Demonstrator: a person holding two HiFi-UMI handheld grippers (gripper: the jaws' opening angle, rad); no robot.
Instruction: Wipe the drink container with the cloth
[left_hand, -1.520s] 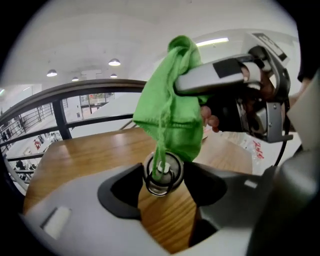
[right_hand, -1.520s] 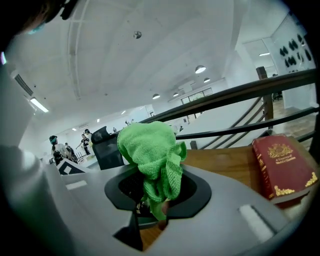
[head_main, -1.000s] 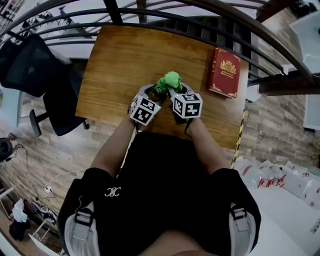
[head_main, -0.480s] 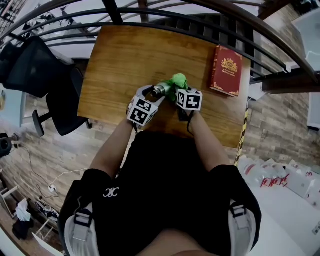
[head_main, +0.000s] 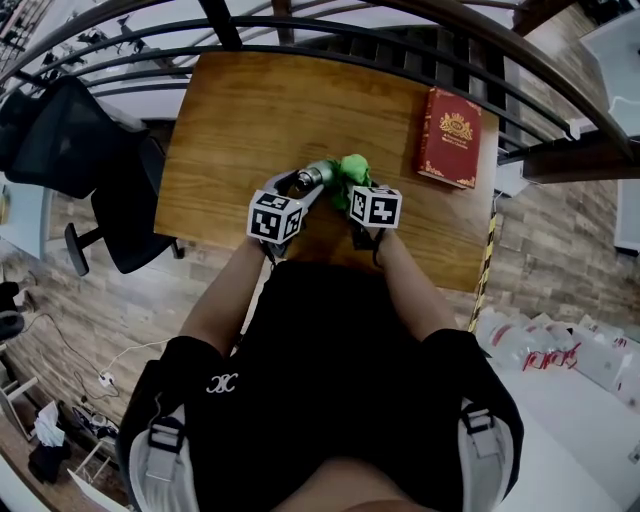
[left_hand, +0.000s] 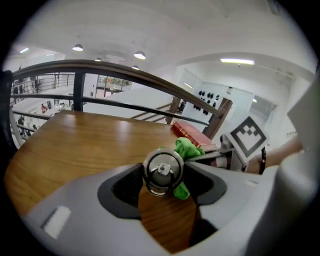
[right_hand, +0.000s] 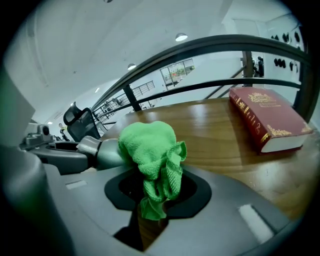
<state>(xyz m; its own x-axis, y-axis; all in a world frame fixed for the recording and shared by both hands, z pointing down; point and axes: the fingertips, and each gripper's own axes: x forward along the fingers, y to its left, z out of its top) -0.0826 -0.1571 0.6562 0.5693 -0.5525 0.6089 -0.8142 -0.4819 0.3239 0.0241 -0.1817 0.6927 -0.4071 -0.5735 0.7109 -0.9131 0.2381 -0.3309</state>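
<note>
A wooden table (head_main: 250, 110) stands against a dark curved railing (head_main: 300, 25) above a plank floor (head_main: 560, 240), with a black office chair (head_main: 70, 130) at its left and a red book (head_main: 449, 138) lying on its right side. Over the near edge, the left gripper (head_main: 297, 190) clamps the metal drink container (left_hand: 163, 171). The right gripper (head_main: 352, 200) pinches the green cloth (right_hand: 152, 150), which is pressed against the container's side.

You had a red book (head_main: 450, 138) with gold ornament lying flat near the far right corner of the wooden table (head_main: 230, 110); a dark curved railing (head_main: 300, 24) ran beyond the table's far edge; a black office chair (head_main: 75, 130) stood off its left edge, on the plank-patterned floor (head_main: 110, 310).
</note>
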